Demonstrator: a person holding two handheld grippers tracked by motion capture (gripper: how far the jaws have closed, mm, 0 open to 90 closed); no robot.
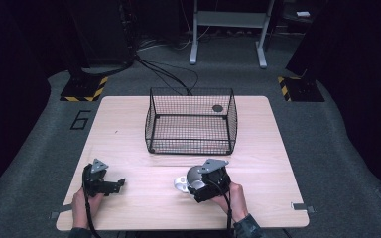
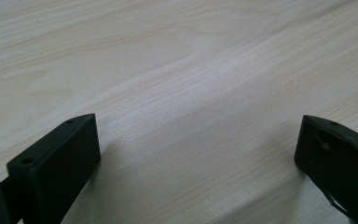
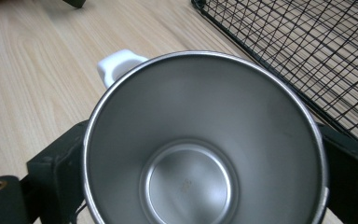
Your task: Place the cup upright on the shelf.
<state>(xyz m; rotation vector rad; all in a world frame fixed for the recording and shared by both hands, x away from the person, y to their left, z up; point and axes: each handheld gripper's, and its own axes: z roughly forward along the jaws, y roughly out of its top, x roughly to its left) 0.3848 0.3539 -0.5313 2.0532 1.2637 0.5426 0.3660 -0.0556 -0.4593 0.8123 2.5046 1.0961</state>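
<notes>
While the table carries the wire basket at its middle, the steel cup sits just in front of that basket, clamped across its body by the right gripper; it looks light, rigid and slippery, so its white handle seems a surer hold. Left of the basket's front, the left gripper rests with jaws wide and empty.

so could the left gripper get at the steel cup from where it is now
Probably yes: bare table lies between the open left gripper and the steel cup, but the right gripper flanks the cup's sides, leaving mainly its white handle.
</notes>
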